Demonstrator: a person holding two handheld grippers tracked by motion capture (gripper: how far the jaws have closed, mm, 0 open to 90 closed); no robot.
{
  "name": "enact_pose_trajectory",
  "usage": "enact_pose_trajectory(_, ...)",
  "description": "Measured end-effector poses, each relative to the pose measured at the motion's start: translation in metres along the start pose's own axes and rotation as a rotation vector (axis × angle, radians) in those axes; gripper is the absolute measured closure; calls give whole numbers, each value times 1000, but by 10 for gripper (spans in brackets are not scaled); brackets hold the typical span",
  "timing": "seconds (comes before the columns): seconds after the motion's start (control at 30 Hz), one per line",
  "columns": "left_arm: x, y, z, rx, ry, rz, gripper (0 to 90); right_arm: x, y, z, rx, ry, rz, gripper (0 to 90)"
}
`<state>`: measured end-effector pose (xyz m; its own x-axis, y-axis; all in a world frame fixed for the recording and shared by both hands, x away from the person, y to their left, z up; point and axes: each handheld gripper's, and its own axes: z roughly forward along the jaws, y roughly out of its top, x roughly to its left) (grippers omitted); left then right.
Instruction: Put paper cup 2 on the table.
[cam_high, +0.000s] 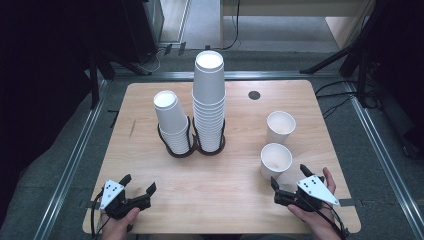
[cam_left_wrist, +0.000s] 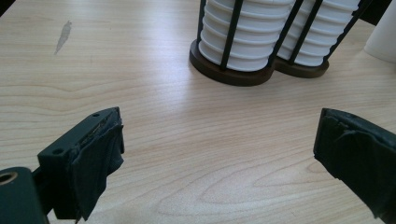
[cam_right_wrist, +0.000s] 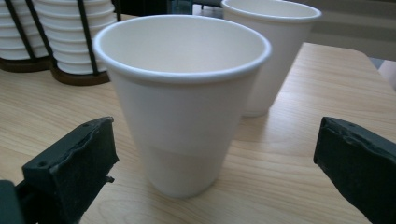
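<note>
Two loose white paper cups stand upright on the right of the wooden table (cam_high: 240, 190): a near cup (cam_high: 275, 160) (cam_right_wrist: 184, 107) and a far cup (cam_high: 280, 126) (cam_right_wrist: 271, 46). My right gripper (cam_high: 289, 176) (cam_right_wrist: 215, 144) is open just in front of the near cup, a jaw off to each side and neither touching it. At the table's front left my left gripper (cam_high: 138, 183) (cam_left_wrist: 217, 149) is open over bare wood, pointing toward the cup holder (cam_left_wrist: 233, 74). In the holder stand a short cup stack (cam_high: 170, 117) and a tall cup stack (cam_high: 209, 95).
A dark round grommet (cam_high: 254, 95) sits near the table's back edge. Metal rails (cam_high: 75, 150) run along both sides of the table, and black stand legs (cam_high: 350, 55) stand behind it. Bare wood lies between the two grippers.
</note>
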<state>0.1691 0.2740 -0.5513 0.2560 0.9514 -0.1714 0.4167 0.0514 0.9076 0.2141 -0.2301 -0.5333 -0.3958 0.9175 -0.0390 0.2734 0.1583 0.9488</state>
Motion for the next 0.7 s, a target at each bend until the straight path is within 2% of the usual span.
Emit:
enact_pose_trajectory(0.23,-1,0,0,1,2,3,18,-18,-5,-12,-4,-34,13,0)
enact_pose_trajectory(0.6,1,0,0,-2,0,-6,18,-55,-9,-24,-26,-112,90,0)
enact_pose_trajectory(0.7,1,0,0,-3,-4,-6,18,-67,-9,-29,-38,-134,126,0)
